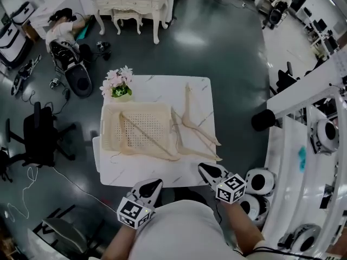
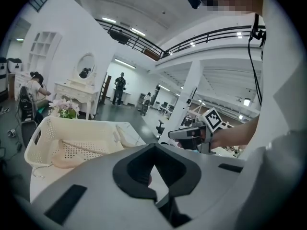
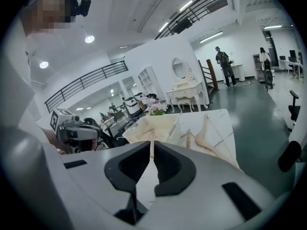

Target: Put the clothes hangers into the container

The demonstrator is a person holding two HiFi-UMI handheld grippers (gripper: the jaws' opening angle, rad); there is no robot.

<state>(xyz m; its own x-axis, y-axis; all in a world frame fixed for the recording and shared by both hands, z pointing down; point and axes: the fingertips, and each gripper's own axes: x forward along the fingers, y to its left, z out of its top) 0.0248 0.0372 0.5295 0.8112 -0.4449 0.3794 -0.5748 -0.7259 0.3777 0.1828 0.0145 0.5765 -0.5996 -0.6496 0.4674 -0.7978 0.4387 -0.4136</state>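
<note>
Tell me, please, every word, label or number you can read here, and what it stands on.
None: no readable text in any view. The left cube on the left tool and the right cube on the right tool show only square black-and-white patterns, no letters.

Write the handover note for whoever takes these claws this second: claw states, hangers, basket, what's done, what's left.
Claws: the left claw is shut and empty, at the near edge of the table. The right claw is all but shut and empty, at the same edge, closer to the loose hangers.
Things: the basket stands on the table's left half. At least one hanger lies inside it. At least two loose hangers lie overlapping on the table just right of it.
Done: part of the load is in.
Left: pick up the loose hangers and drop them in the basket.
</note>
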